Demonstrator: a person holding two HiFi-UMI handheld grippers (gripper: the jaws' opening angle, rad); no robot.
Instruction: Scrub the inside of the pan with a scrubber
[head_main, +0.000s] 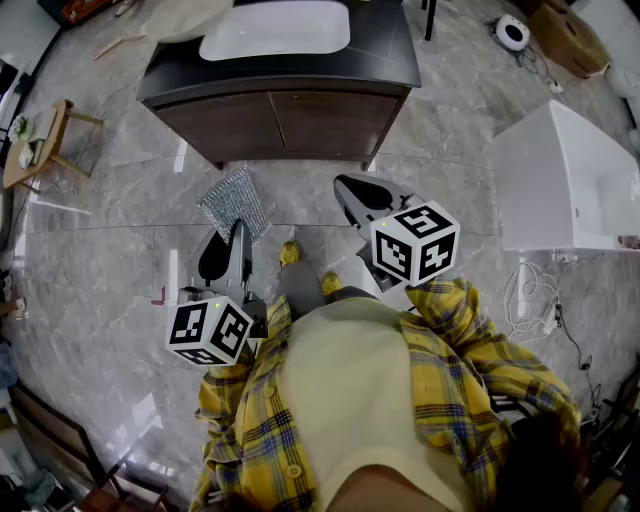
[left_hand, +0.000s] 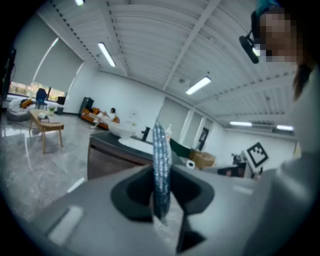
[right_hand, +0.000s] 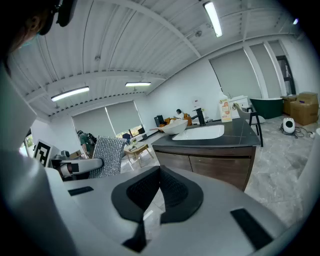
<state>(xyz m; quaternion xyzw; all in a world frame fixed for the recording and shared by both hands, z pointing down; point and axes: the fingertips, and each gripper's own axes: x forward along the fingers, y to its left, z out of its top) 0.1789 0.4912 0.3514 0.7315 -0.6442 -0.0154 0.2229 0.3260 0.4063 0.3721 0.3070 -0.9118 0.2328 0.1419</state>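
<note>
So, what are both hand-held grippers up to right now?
Left hand-held gripper shut on scrubber. Right hand-held gripper shut, empty. Scrubbing not begun; sink cabinet ahead.

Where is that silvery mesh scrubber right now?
The scrubber is clamped in the left gripper, at the head view's left, held above the floor just short of the dark sink cabinet.

Straight ahead of the left gripper (head_main: 238, 228) and the right gripper (head_main: 347, 187), the way is closed by a dark cabinet (head_main: 280, 120) (its top is taken up by a white sink (head_main: 275, 30)). Open floor (head_main: 110, 230) is seen between them and the cabinet front. On the right, passage is narrowed by a white tub (head_main: 565, 180) and loose cables (head_main: 530, 290). Far to the left, a small wooden table (head_main: 40, 140) is placed.
</note>
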